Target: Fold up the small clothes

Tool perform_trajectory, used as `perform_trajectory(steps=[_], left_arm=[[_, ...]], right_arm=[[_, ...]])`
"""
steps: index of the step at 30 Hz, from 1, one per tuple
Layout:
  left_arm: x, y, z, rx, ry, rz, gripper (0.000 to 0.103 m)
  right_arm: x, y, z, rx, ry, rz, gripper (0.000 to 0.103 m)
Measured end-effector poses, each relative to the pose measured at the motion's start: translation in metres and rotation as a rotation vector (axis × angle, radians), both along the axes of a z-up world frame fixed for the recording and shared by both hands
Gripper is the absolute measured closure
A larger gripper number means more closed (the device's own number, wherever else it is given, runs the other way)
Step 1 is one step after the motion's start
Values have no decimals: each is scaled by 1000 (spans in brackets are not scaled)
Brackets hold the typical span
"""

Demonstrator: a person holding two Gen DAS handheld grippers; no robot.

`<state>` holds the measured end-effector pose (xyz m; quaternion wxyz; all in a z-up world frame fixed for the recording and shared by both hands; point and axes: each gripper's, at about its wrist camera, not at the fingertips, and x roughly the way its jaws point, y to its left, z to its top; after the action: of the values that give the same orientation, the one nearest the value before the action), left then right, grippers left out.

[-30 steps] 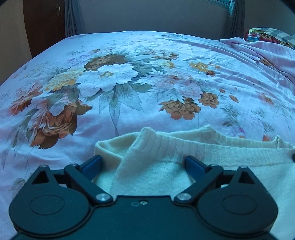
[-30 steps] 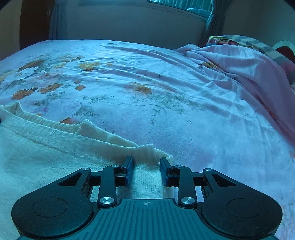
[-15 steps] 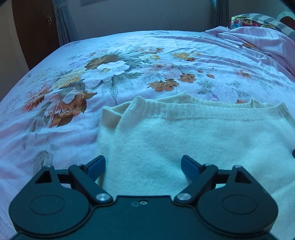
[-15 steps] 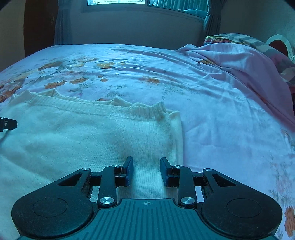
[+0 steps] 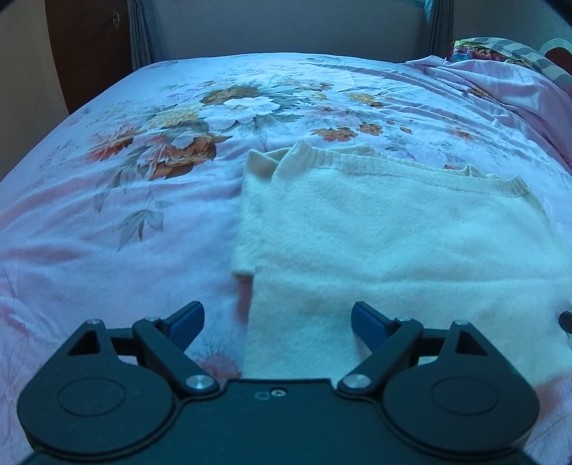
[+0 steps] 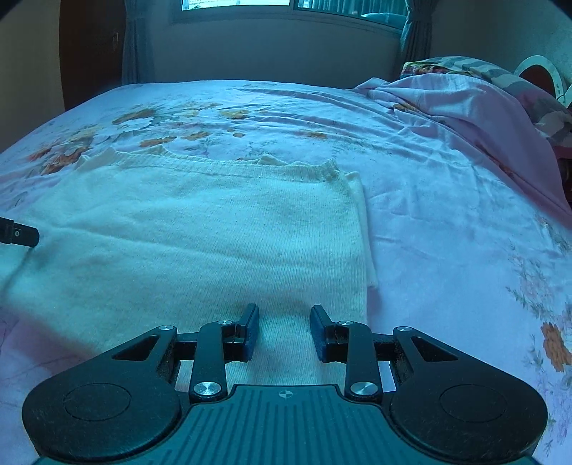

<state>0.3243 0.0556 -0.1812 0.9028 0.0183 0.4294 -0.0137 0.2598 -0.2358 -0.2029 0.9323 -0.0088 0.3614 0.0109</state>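
Observation:
A cream knitted garment (image 5: 386,232) lies folded flat on the floral bed sheet (image 5: 118,221), ribbed hem at its far edge. My left gripper (image 5: 277,320) is wide open above the garment's near left edge and holds nothing. In the right wrist view the same garment (image 6: 200,229) fills the left and middle. My right gripper (image 6: 284,331) is partly open over its near right corner, with cloth showing between the jaws but not pinched. A tip of the left gripper (image 6: 18,234) shows at the left edge.
A rumpled pink blanket (image 6: 475,121) and a patterned pillow (image 6: 461,66) lie at the bed's far right. A dark wooden door (image 5: 85,46) and curtains stand behind the bed, with a window (image 6: 286,5) above.
Both grippers have pulled back toward me from the garment's far hem to its near edge. The garment now lies flat and released, and far more of it is in view.

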Motion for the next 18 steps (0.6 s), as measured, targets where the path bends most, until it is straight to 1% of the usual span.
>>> perform_trajectory(steps=[2, 4, 6, 8, 9, 10, 12, 14, 17, 18], left_arm=[[-6, 8, -5, -24, 19, 3, 15], [-10, 16, -13, -73, 61, 4, 10], [-13, 23, -17, -113, 66, 20, 8], [-11, 25, -15, -123, 71, 17, 11], [-10, 26, -12, -136, 68, 16, 17], [-9, 27, -9, -154, 65, 13, 20], [-3, 31, -5, -191, 65, 16, 20], [4, 35, -6, -218, 71, 42, 19], [11, 38, -10, -236, 86, 64, 16], [13, 37, -12, -229, 86, 62, 12]], right_arm=[[-7, 2, 1, 8, 1, 0, 72], [-13, 5, -1, 5, 5, 7, 72], [-18, 11, -6, -36, 6, 26, 72], [-20, 14, -9, -62, 5, 36, 72], [-21, 13, -7, -52, 6, 33, 72], [-22, 10, -4, -22, 1, 25, 72], [-23, 4, 4, 55, -17, 4, 72], [-21, 3, 10, 96, -23, -8, 72], [-20, 8, 15, 102, -33, 9, 72], [-20, 12, 15, 102, -33, 17, 72]])
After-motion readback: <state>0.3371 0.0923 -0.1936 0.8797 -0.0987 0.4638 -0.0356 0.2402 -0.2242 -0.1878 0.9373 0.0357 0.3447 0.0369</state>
